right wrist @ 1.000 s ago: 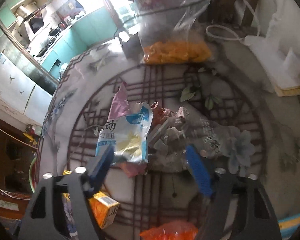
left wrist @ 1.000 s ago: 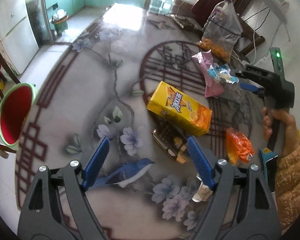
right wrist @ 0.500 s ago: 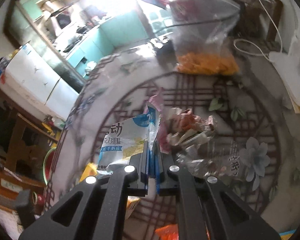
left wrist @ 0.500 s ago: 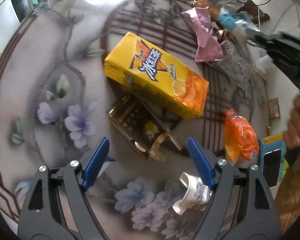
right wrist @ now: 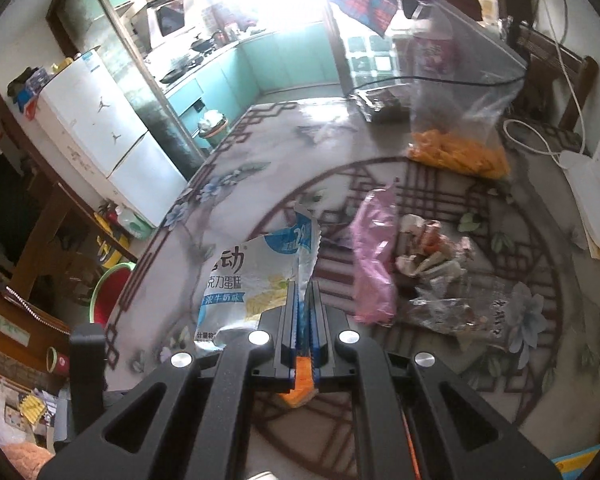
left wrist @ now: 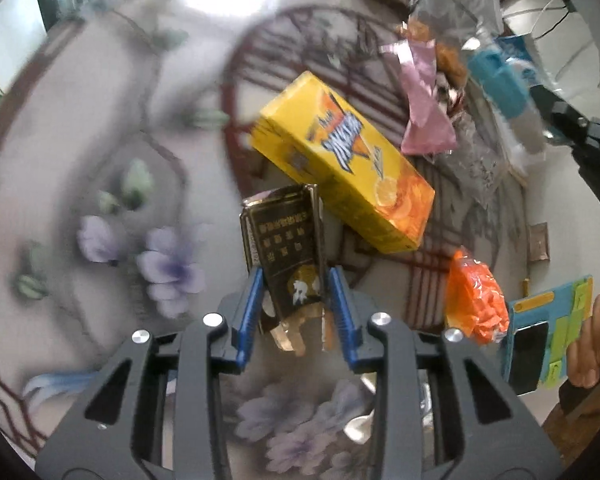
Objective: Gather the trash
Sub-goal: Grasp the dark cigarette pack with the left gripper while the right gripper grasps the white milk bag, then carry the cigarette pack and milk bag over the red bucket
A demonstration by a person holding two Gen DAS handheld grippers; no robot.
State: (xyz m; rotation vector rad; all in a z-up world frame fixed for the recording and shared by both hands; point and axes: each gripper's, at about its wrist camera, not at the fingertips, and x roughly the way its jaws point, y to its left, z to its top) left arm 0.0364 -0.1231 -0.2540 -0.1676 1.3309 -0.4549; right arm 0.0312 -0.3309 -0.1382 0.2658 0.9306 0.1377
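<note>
A black and gold cigarette box point(left wrist: 284, 236) lies on the flowered table point(left wrist: 100, 140) beside a yellow drink carton point(left wrist: 340, 152). My left gripper point(left wrist: 296, 284) points steeply down and its jaws are closing, with the near end of the box between them and both blue pads against its sides. My right gripper point(right wrist: 304, 292) is shut on the edge of a blue and white snack wrapper point(right wrist: 252, 272), which hangs above the table. In the left wrist view that wrapper point(left wrist: 500, 80) shows blurred at the upper right.
An orange wrapper point(left wrist: 474, 300), a pink wrapper point(right wrist: 374, 256) and a pile of scraps point(right wrist: 428, 256) lie on the table. A clear bag of orange snacks point(right wrist: 456, 152) stands at the back. A red basin point(right wrist: 108, 296) sits beyond the left edge. A cased phone point(left wrist: 540, 340) lies near a hand.
My left gripper came down over the black box and its jaws closed in round it. My right gripper shut on the blue and white wrapper and lifted it off the pile.
</note>
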